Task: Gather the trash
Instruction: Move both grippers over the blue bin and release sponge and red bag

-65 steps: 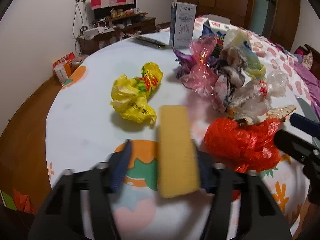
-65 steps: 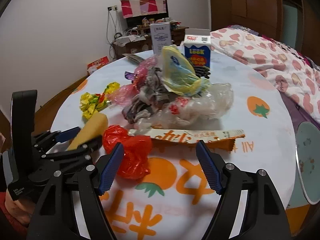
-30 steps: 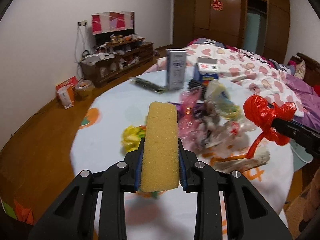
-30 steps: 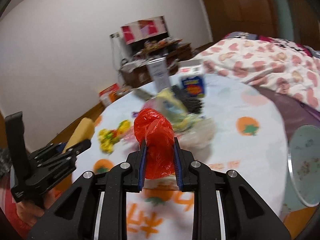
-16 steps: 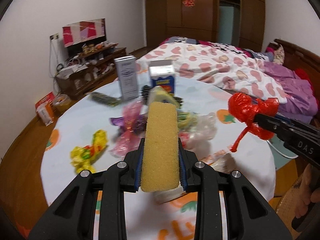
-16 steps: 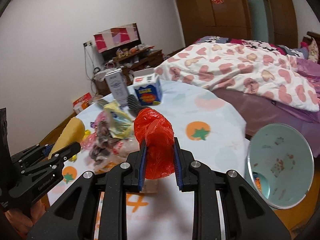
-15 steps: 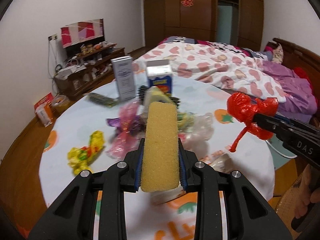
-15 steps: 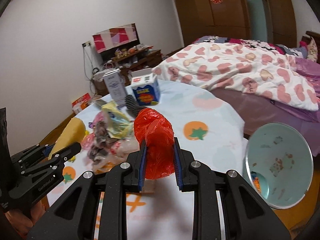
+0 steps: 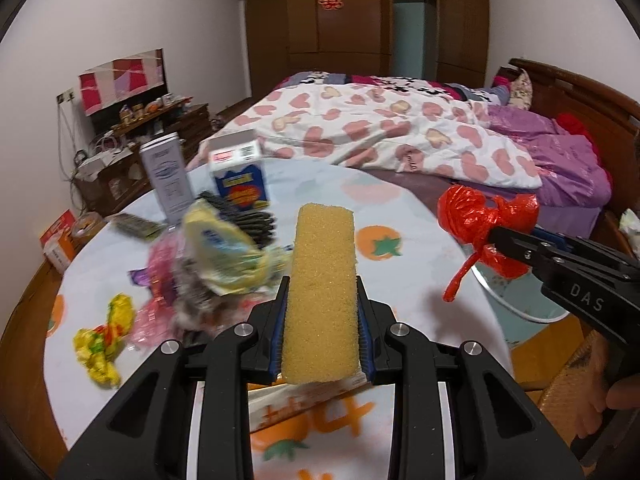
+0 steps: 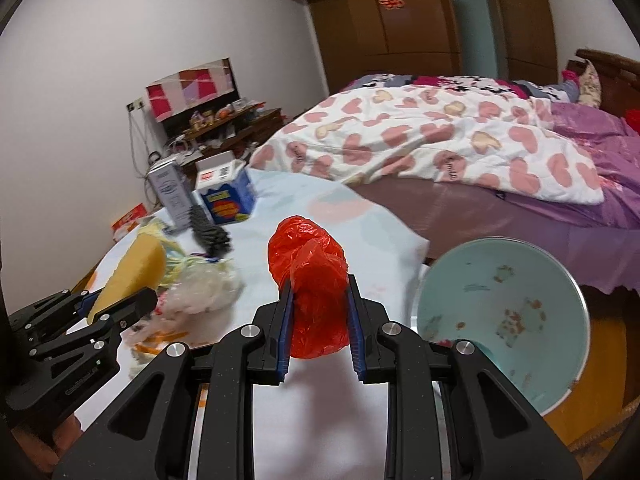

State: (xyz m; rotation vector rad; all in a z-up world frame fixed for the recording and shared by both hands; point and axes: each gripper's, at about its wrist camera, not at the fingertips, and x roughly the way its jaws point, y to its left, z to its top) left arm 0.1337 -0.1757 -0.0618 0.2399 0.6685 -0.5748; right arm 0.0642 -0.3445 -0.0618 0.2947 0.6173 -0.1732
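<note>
At the far left, only the left wrist view shows a crumpled yellow wrapper lying on the round table, apart from the blurred heap of plastic wrappers beside it. Behind the heap stand a grey carton and a blue-and-white carton, both upright. In the middle, the left gripper clamps a porous yellow sponge, a rounded oblong block standing up between the blue-padded fingers, held above the table. To the right, the right gripper pinches a crinkled red plastic bag; from the side its knotted ends flare out like a bow, which the right wrist view hides. Only the right wrist view shows the pale blue bin whole, a round, smooth container below the table's edge, possibly with scraps inside. Both grippers tilt downward, and a hand grips the right one's handle.
</note>
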